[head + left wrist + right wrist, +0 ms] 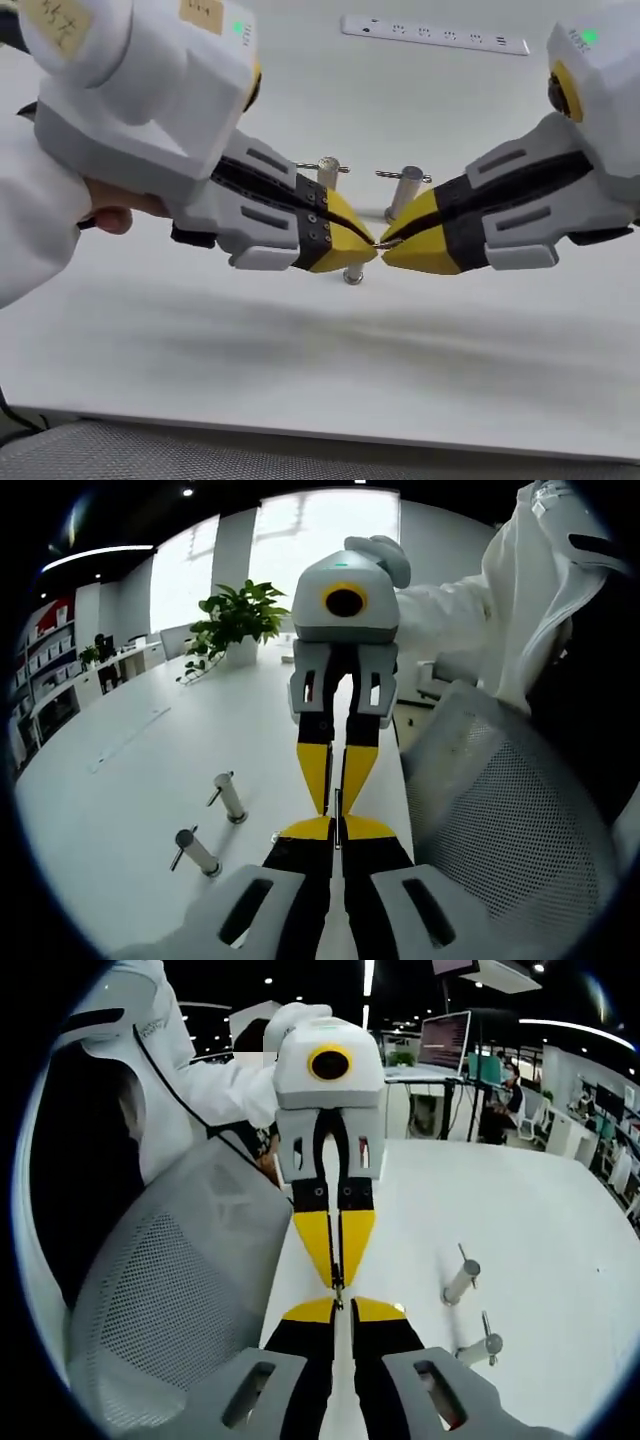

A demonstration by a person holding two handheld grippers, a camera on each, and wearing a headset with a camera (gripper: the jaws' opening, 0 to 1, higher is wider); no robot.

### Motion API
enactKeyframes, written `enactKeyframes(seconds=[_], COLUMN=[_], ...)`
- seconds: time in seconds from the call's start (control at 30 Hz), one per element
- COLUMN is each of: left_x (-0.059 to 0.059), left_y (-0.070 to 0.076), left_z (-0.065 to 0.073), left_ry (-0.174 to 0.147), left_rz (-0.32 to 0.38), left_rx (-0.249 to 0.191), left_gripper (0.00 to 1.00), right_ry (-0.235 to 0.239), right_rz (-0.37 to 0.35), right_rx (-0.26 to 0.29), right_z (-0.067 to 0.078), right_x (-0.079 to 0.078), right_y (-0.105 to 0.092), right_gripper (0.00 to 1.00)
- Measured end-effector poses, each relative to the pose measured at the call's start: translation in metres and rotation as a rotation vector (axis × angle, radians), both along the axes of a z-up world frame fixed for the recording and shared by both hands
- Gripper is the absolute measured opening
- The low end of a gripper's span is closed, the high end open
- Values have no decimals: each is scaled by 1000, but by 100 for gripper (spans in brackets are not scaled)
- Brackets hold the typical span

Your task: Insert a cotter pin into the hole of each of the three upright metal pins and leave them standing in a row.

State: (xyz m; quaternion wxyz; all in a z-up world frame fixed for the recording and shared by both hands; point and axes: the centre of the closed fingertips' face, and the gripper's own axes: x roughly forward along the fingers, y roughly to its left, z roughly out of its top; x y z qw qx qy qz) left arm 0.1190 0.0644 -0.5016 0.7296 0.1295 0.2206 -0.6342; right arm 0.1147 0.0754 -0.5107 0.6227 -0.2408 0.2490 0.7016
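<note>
1. Left gripper [338, 828]: I read the jaws as drawn together, with a hairline slit between the yellow tips. The tips meet the near end of a thin cotter pin [337, 805]. I cannot tell whether this gripper bears any of the grip.

2. Right gripper [345, 1308]: the jaws are closed. In the head view the wire of the cotter pin enters between its tips, so I take it as pinched there.

3. The two grippers face each other tip to tip, almost touching, just above the workbench [300, 360].

4. Third metal pin [352, 276]: its lower end shows directly beneath the meeting tips, resting on the surface. Its upper part is hidden behind the yellow tips, so I cannot tell whether the cotter pin has entered its hole.

5. Behind the grippers stand two more metal pins, the left one [328, 172] and the right one [407, 188]. Both are upright and near each other, and each has a cotter pin through its head.

6. The surface is plain white. A white power strip [435, 35] lies at the far edge.

7. Room: a grey mesh chair [500, 810] stands beside the bench, and a potted plant [235, 615] sits farther along it. A monitor [445, 1040] stands on a desk beyond. My hand [115, 210] and white sleeve [30, 220] hold the left gripper.
</note>
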Motion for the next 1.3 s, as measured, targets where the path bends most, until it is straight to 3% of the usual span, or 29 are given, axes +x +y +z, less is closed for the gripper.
enactKeyframes(seconds=[0.3,0.7,0.77,0.8,0.83,0.87,0.93,1.03,1.1,1.3], left_x=[-2,-2,-1,2,2,4,6,10,19,33], left_y=[-2,-2,-2,-2,-2,-2,-2,-1,4,9], left_z=[-2,1,-1,-2,-3,-3,-4,-5,-11,-22], left_ry=[26,18,80,84,69,22,-31,14,-26,-29], left_rz=[-1,0,45,50,48,33,13,75,97,151], left_rx=[10,-13,-26,-30,-29,-28,-30,-37,-11,2], left_gripper=[0,0,0,0,0,0,0,5,13,17], right_ry=[-10,-11,-14,-15,-20,-18,-10,-13,-10,-24], right_rz=[45,37,30,25,12,8,-6,-35,-62,-132], right_rx=[-26,-29,-33,-35,-36,-35,-30,-42,-47,-106], right_z=[-2,-6,-7,-8,-10,-11,-12,-17,-20,-36], right_x=[-6,-3,-1,0,4,5,6,11,16,27], right_y=[-1,-3,-3,-3,-4,-4,-4,-10,-14,-25], right_gripper=[0,0,0,0,0,0,0,0,0,0])
